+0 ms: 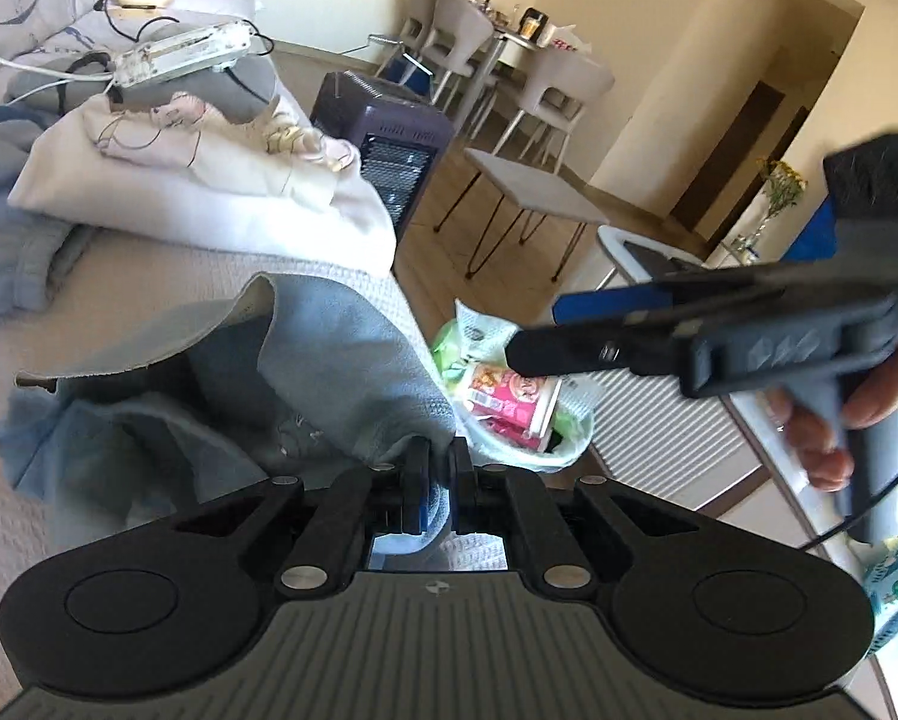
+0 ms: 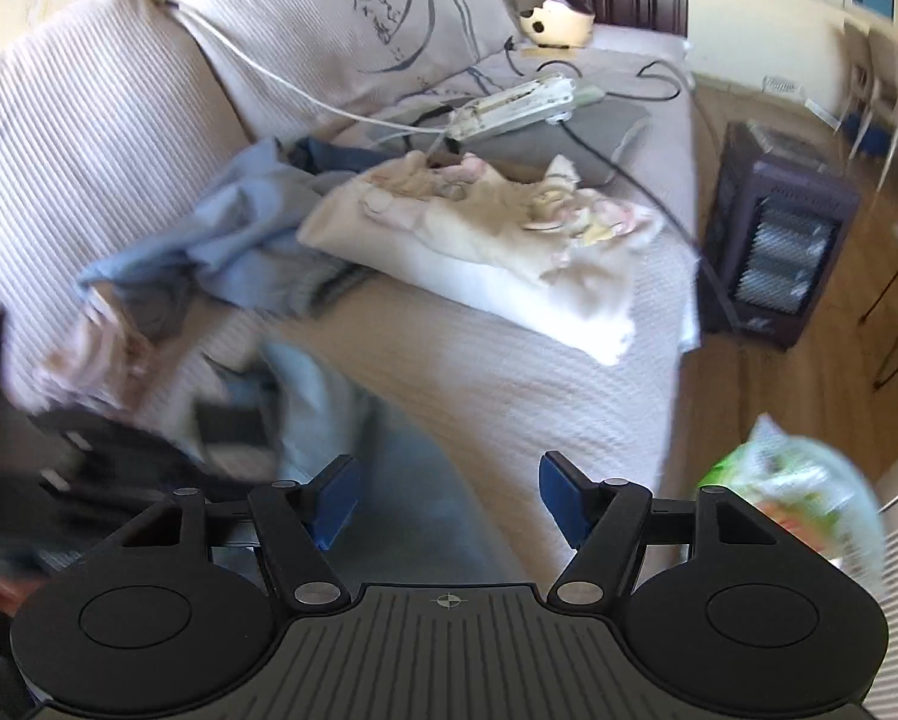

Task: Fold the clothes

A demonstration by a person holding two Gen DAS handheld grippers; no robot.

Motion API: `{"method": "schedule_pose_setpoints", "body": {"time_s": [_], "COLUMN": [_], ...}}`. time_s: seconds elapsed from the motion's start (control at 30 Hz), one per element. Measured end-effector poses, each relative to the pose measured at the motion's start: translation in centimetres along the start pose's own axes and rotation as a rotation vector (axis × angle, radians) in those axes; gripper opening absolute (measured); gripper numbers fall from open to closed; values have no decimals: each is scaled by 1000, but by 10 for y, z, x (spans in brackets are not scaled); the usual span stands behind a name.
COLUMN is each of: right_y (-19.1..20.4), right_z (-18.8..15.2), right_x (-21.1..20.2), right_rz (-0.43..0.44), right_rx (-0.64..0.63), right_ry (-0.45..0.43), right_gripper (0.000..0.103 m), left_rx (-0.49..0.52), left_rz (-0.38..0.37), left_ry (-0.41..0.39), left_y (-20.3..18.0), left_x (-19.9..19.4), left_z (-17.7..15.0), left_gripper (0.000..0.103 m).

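Light blue garment [image 1: 341, 360] is lying crumpled on the beige ribbed sofa cover [image 1: 149, 276], one edge running up between the pads of the left gripper [image 1: 440, 468], whose jaws are pinching narrowly onto that cloth; right gripper [image 2: 443, 498] is standing wide with nothing between its blue pads, the blue cloth blurred below it; in the left view a hand [image 1: 838, 426] is holding that gripper's handle near a bag of snack packets [image 1: 508, 396]; farther back a folded cream garment [image 2: 484, 240] is sitting on the sofa, beside a heap of blue clothes [image 2: 239, 234]; a dark heater [image 2: 778, 246] is standing on the wooden floor.
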State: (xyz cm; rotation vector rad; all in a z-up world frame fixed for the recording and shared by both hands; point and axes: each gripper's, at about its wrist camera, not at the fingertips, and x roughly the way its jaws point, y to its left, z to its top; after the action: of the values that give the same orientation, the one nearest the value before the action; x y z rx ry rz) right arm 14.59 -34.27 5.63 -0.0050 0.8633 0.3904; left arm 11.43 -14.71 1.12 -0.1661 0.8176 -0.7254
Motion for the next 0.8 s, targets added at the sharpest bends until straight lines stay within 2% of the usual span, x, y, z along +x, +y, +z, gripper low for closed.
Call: {"method": "schedule_pose_setpoints", "body": {"time_s": [0.13, 0.23, 0.3, 0.37, 0.4, 0.43, 0.47, 0.5, 0.57, 0.67, 0.7, 0.8], "right_y": [5, 15, 24, 29, 30, 29, 28, 28, 26, 21, 19, 14], "right_z": [7, 11, 11, 10, 10, 10, 10, 9, 8, 10, 10, 12], "right_x": [14, 30, 40, 50, 54, 56, 59, 59, 59, 56, 53, 51], "right_rz": [148, 181, 175, 158, 151, 142, 132, 124, 104, 77, 68, 61], "right_rx": [63, 42, -2, -22, -20, -17, -13, -21, -31, -25, -22, -10], "right_ry": [33, 74, 116, 156, 169, 176, 182, 182, 179, 162, 152, 145], "right_gripper": [68, 68, 67, 55, 35, 25, 22, 14, 12, 10, 10, 10], "left_rx": [13, 21, 28, 36, 45, 51, 46, 37, 29, 47, 51, 2], "left_rz": [12, 27, 27, 25, 33, 37, 42, 49, 64, 90, 107, 236], "left_ry": [9, 6, 8, 10, 11, 16, 18, 22, 24, 36, 39, 36], "left_y": [-4, -4, -4, -4, -5, -4, -2, 1, 8, 25, 33, 69], "left_x": [4, 3, 1, -1, -2, -3, -5, -8, -20, -42, -50, -61], "left_z": [-3, -3, -2, -3, -4, -5, -6, -6, -8, -17, -21, -25], "left_gripper": [5, 5, 5, 5, 6, 8, 9, 14, 22, 48, 49, 49]}}
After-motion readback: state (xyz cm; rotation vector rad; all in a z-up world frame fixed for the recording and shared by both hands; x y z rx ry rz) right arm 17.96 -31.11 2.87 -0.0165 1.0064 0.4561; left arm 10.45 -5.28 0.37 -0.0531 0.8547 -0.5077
